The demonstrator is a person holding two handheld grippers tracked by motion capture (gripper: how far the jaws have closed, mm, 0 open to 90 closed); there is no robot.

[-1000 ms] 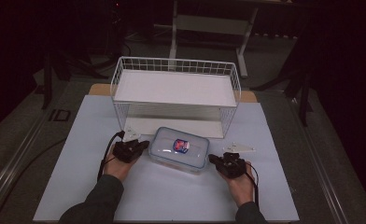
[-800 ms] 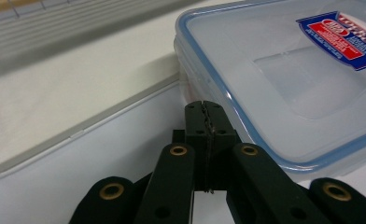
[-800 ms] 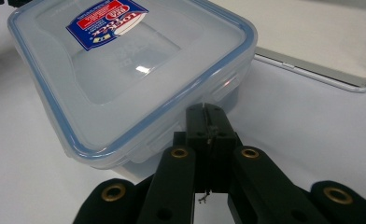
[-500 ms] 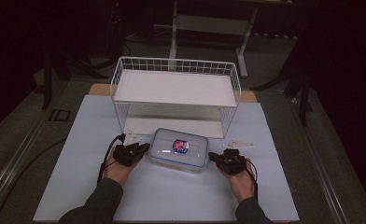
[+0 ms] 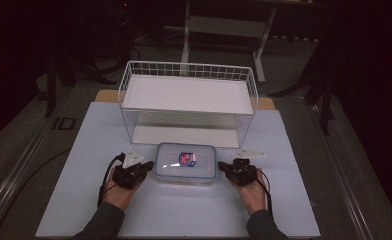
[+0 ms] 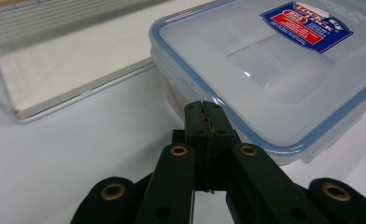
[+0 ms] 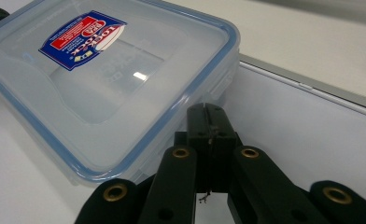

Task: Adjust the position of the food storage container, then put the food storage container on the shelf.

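Nearest the camera in the high view, two sleeved forearms come in from the bottom edge, each hand holding a set of black tongs on a pale tabletop (image 5: 84,200). The left tongs (image 5: 143,169) sit at the left short end of a clear plastic food container (image 5: 186,162), and the right tongs (image 5: 225,168) sit at its right short end, so the box lies between them.

In the left gripper view, the left tongs (image 6: 203,122) are clenched, their jaws pressed flat together with nothing between them. Their tips sit right at the container (image 6: 274,70), by its side wall under the blue-edged lid; whether they actually touch it is hard to tell from this angle.

In the right gripper view, the right tongs (image 7: 211,125) are likewise clenched on nothing, tips just beside the container (image 7: 111,74) below its lid rim.

The container's lid is on, with a blue seal line and a red and blue label (image 5: 186,158) on top.

Just behind the container stands a white wire shelf rack (image 5: 189,95) with two tiers. Beyond the tabletop, the room is dark, with a table frame (image 5: 224,25) dimly seen.
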